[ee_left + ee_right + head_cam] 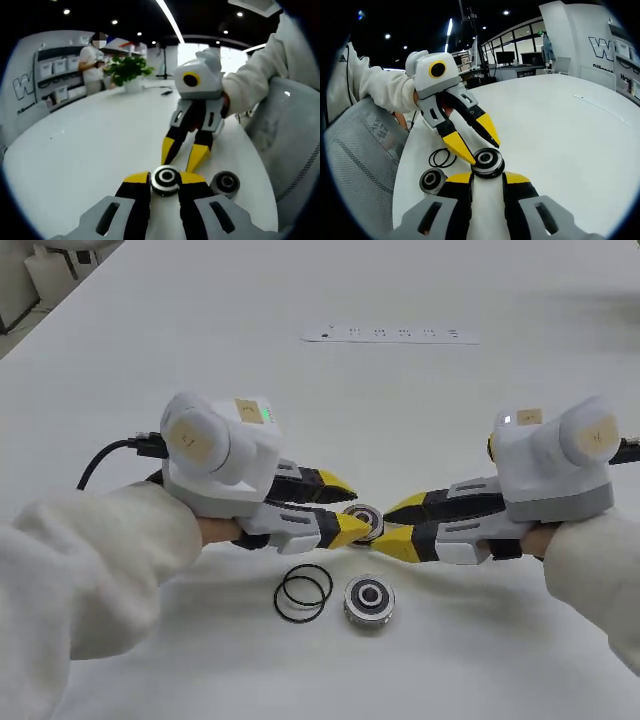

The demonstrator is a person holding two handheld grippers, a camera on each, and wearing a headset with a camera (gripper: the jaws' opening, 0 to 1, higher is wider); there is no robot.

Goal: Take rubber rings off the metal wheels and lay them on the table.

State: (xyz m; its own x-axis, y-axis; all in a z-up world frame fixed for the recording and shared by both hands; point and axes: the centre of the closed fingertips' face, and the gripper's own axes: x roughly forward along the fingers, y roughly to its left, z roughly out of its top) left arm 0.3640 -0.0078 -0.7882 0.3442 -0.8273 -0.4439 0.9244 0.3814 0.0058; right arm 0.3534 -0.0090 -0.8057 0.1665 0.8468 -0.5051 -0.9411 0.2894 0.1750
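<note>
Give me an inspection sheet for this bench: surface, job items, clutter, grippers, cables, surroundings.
Surface: white table.
Job's things: first metal wheel between both grippers' tips; second metal wheel lying flat on the table; two black rubber rings overlapping on the table beside it.
Clutter: white power strip at the far side.
Grippers: left hand-held gripper and right hand-held gripper meet tip to tip at the first metal wheel; which one clamps it cannot be told.
Cables: black cable leaving the left hand-held gripper's body.
Surroundings: potted plant, shelves, a standing person, mesh chair.
</note>
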